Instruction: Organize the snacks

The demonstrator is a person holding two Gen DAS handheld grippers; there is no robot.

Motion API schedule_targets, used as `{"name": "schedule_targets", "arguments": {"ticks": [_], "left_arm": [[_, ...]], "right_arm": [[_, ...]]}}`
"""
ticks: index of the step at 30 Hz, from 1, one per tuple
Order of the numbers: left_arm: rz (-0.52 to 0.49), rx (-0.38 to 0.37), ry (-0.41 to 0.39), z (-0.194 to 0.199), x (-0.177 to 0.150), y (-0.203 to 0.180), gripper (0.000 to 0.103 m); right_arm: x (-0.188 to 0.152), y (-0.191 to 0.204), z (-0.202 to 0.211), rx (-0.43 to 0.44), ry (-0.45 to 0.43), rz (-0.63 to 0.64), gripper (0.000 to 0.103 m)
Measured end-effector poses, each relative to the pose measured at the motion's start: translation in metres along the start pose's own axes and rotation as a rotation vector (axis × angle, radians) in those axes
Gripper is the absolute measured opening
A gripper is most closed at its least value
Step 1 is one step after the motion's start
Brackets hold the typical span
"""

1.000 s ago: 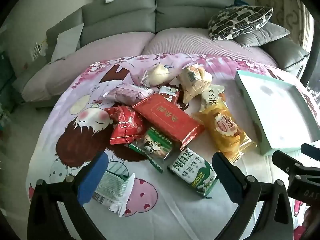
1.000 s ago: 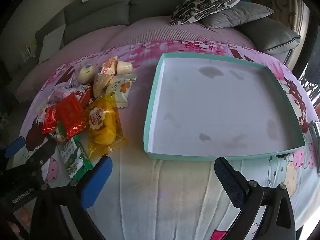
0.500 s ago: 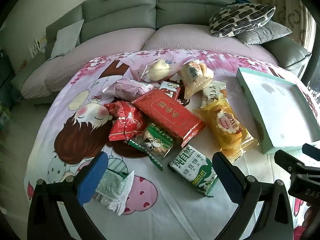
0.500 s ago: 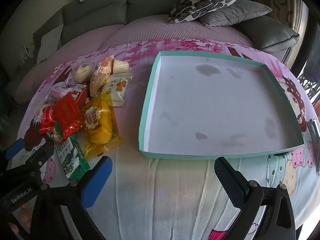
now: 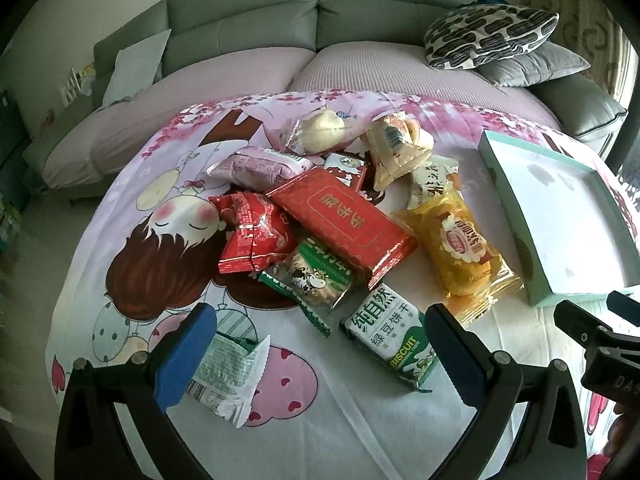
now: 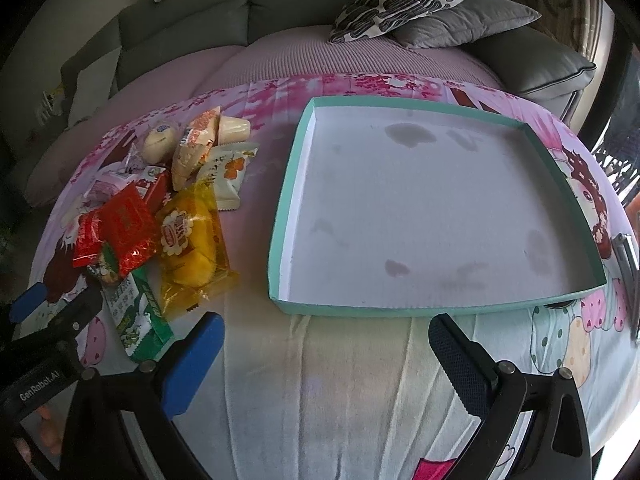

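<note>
Several snack packets lie in a pile on a cartoon-print cloth: a flat red pack (image 5: 344, 222), a crinkled red bag (image 5: 252, 236), a yellow cake pack (image 5: 460, 244), a green-and-white biscuit pack (image 5: 386, 334), a green cow-print packet (image 5: 316, 276) and a pale green packet (image 5: 224, 372) by my left finger. My left gripper (image 5: 316, 356) is open and empty, low in front of the pile. A shallow teal box (image 6: 292, 184) with a white floor stands empty to the right. My right gripper (image 6: 324, 360) is open and empty in front of the box's near wall.
A grey sofa (image 5: 320, 12) with a patterned cushion (image 5: 488, 36) and grey cushions curves behind the table. The right gripper's body (image 5: 600, 344) shows at the right edge of the left wrist view. A metal object (image 6: 628, 264) lies at the table's right edge.
Both views have shifted slightly: the pile sits a little lower and nearer in the left view, the box a little further left in the right view. Both grippers stay open and empty.
</note>
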State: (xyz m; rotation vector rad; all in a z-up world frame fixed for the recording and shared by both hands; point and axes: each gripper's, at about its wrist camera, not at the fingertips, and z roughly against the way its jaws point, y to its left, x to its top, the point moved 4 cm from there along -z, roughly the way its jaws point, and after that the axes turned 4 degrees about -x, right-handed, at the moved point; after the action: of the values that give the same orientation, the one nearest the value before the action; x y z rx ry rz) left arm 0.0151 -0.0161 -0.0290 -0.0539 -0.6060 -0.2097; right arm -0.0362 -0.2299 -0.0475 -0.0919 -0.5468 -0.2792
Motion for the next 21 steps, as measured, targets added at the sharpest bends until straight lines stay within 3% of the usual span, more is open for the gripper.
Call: {"name": "schedule_targets", "arguments": {"ticks": [21], "left_arm": [[0.006, -0.003, 0.028, -0.0057, -0.0029, 0.0006, 0.103]], "right_arm": [[-0.0011, -0.0006, -0.0042, -0.009, 0.014, -0.011, 0.103]]}}
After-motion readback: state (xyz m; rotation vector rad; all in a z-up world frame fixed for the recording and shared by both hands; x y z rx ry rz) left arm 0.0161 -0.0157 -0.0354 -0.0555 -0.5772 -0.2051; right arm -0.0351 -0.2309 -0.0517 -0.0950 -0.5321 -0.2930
